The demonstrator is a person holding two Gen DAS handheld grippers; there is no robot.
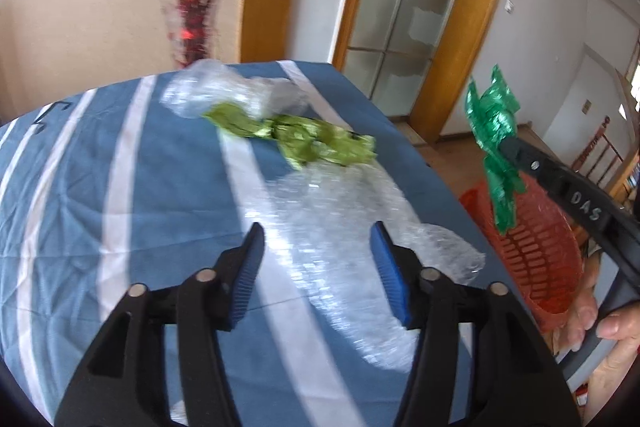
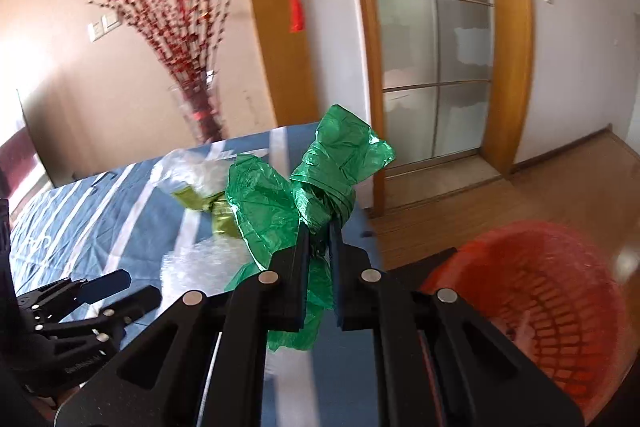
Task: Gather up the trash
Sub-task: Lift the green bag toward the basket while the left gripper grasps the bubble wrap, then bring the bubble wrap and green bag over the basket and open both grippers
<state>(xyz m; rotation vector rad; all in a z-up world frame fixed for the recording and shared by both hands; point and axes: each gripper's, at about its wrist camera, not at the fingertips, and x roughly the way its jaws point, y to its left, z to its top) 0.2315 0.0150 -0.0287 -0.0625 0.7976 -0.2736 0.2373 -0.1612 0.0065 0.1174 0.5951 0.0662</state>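
Observation:
My right gripper (image 2: 320, 227) is shut on a crumpled green plastic bag (image 2: 288, 203) and holds it in the air past the table's right edge, above a red plastic basket (image 2: 532, 303). The same green bag (image 1: 494, 131) and basket (image 1: 532, 247) show in the left wrist view. My left gripper (image 1: 318, 231) is open and empty above a sheet of clear bubble wrap (image 1: 332, 223) on the blue striped tablecloth (image 1: 120, 187). An olive-green wrapper (image 1: 296, 137) and a second bubble wrap piece (image 1: 216, 91) lie further back.
A glass vase of red berry branches (image 1: 190, 23) stands behind the table. A glass-panelled door with a wooden frame (image 1: 404, 15) is to the right, over wooden floor (image 2: 540, 187). The basket stands off the table's right edge.

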